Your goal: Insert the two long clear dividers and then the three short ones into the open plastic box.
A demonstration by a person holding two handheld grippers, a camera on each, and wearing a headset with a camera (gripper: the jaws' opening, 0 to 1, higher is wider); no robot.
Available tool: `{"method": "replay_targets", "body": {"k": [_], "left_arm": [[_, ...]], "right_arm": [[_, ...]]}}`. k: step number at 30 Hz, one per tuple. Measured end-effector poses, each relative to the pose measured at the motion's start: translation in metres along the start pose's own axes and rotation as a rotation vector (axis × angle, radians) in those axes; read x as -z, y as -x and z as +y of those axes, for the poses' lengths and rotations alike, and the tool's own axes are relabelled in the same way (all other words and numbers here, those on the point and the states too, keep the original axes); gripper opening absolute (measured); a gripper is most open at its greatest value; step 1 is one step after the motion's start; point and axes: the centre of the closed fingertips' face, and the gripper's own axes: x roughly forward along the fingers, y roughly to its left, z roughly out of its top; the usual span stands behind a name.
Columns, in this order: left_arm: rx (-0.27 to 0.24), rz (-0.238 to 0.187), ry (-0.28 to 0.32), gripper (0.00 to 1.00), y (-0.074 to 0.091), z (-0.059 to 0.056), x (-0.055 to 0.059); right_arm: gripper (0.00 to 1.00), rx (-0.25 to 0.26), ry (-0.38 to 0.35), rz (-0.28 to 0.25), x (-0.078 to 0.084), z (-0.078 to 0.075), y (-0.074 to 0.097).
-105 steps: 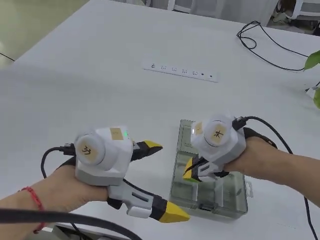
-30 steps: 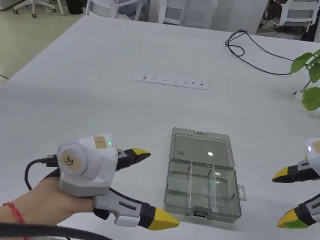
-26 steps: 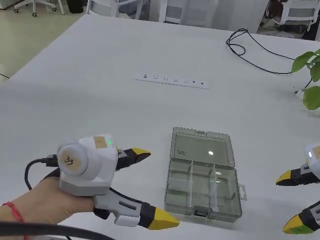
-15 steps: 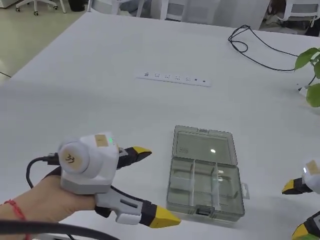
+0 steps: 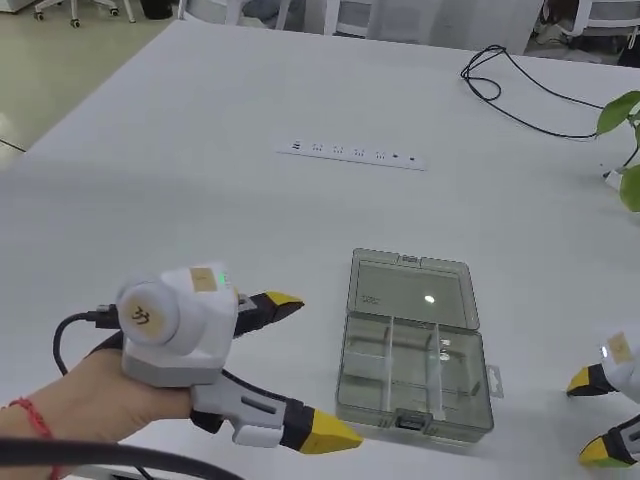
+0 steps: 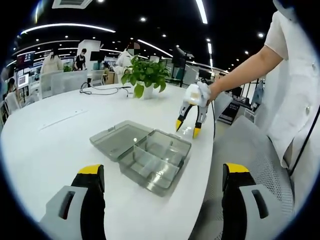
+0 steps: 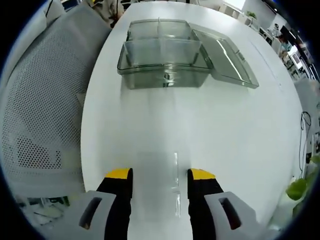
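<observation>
Left claw (image 5: 310, 368) spread, empty, left of open smoky plastic box (image 5: 362, 378) on white table (image 5: 200, 180); two long clear dividers (image 5: 387, 365) seated inside. Right claw (image 7: 160, 175) spread; flat clear divider strip (image 7: 176, 182) seen between jaws, long axis along them. Right nearer.

The table (image 5: 180, 180) is bare from the near left out to the power strip (image 5: 350, 153) far off, so there is wide room there. The left gripper (image 5: 310, 366), jaws spread, stands near left of the box (image 5: 345, 385) with bare table between them. The box is open from above; its lid (image 5: 412, 290) lies flat on the far side. Inside, two upright dividers (image 5: 385, 365) split it into three lanes. The right gripper (image 5: 590, 416), jaws apart, stands near right, clear of the box. The cable (image 5: 520, 75) and plant (image 5: 625, 120) are far right, well apart.
</observation>
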Motion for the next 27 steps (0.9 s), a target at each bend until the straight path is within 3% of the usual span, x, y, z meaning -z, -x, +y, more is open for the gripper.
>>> {"method": "replay_targets", "body": {"k": [9,22,27], "left_arm": [[0.006,-0.001,0.001,1.0,-0.0011,-0.0004,-0.0002],[0.003,-0.001,0.0,1.0,0.0002,-0.0011,-0.0002],[0.003,-0.01,0.002,1.0,0.0004,-0.0005,-0.0054]], "right_arm": [[0.34,-0.007,0.027,0.012,0.0026,-0.002,0.0002],[0.33,-0.001,0.031,0.026,0.0034,-0.0024,-0.002],[0.33,0.025,0.015,-0.005,-0.0055,-0.0041,0.0075]]}}
